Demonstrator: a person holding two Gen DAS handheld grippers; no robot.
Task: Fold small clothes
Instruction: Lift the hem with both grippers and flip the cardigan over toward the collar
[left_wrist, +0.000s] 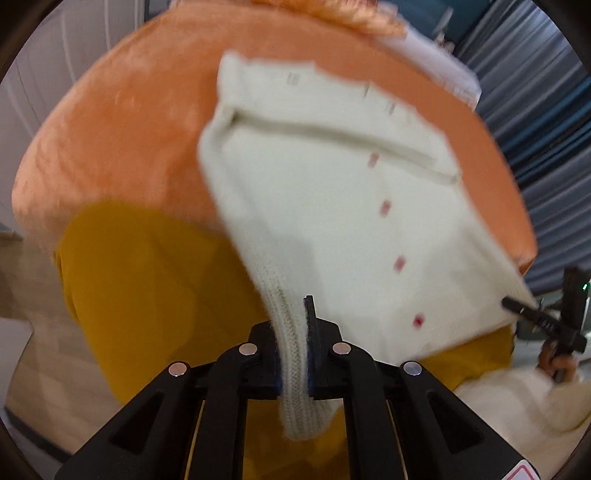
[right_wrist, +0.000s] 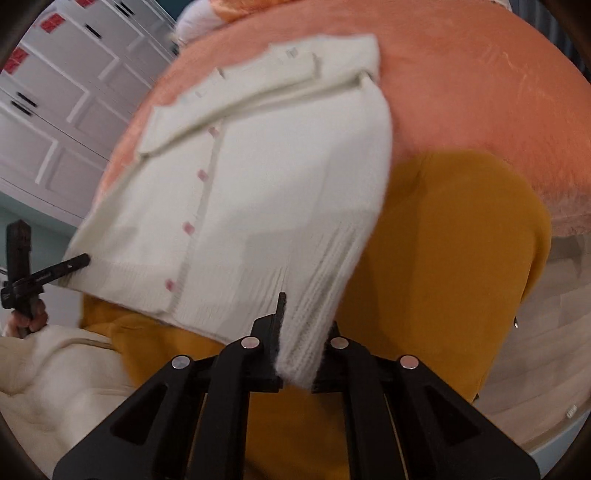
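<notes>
The small cream-white knitted cardigan with pink buttons was held stretched between both grippers above the peach-orange plush round cushion. Its long axis ran from the ribbed hem, near the cameras, to the collar, at the far end. The collar end lay on the cushion; the hem end was lifted clear of it. The row of 4 pink buttons ran along this axis.

The left gripper was clenched on the ribbed hem corner. The rib passed between its 2 fingers and hung out below them. The right gripper was likewise clamped on the opposite ribbed hem corner, with knit bunched between its fingers. The cardigan therefore extended forward and away from each gripper.

Left wrist view: the cardigan spread to the right, the button row right of centre. The right gripper showed at the far right edge of the hem, with a hand under it. A blue ribbed wall panel was visible behind on the right.

Right wrist view: the cardigan spread to the left. The left gripper touched the hem's left corner. White panelled cabinet doors showed at far left, which the left view lacked.

Both views showed a mustard-yellow fabric garment beneath the hem, and a cream-coloured soft fabric near the other gripper. Both frames were motion-blurred.
</notes>
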